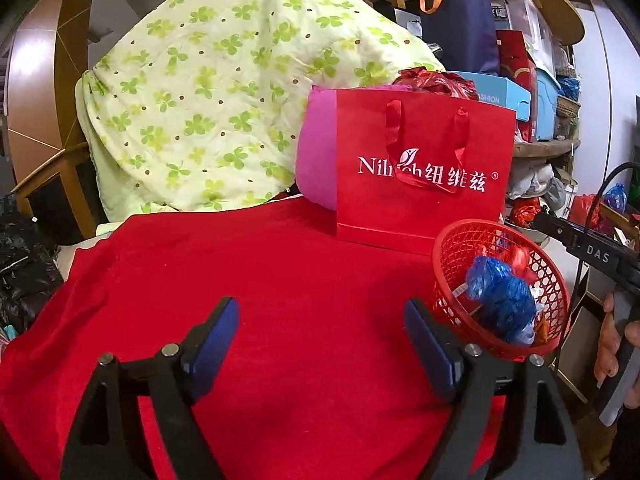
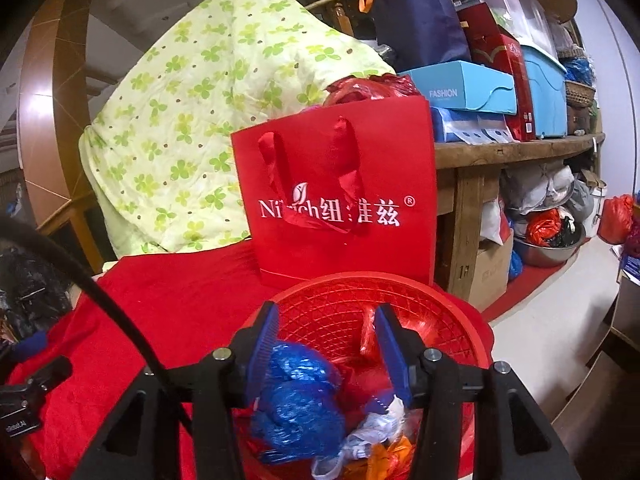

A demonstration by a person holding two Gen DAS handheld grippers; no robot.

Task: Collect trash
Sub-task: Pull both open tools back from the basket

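A red mesh basket [image 1: 460, 256] stands at the right edge of the red cloth [image 1: 260, 272]. It holds crumpled blue plastic [image 1: 500, 296], red plastic [image 1: 518, 258] and white and orange scraps. My left gripper [image 1: 320, 336] is open and empty above the cloth, left of the basket. In the right wrist view my right gripper [image 2: 328, 332] is open right over the basket [image 2: 328, 304], its fingers either side of the blue plastic [image 2: 296, 396] and red plastic [image 2: 368, 336]. It holds nothing.
A red paper gift bag [image 1: 424, 184] stuffed with red plastic stands behind the basket. A green clover quilt [image 1: 208, 96] and a pink cushion [image 1: 316, 152] lie behind it. A cluttered wooden shelf [image 2: 516, 148] is at the right. Black bags [image 1: 24, 272] are at the left.
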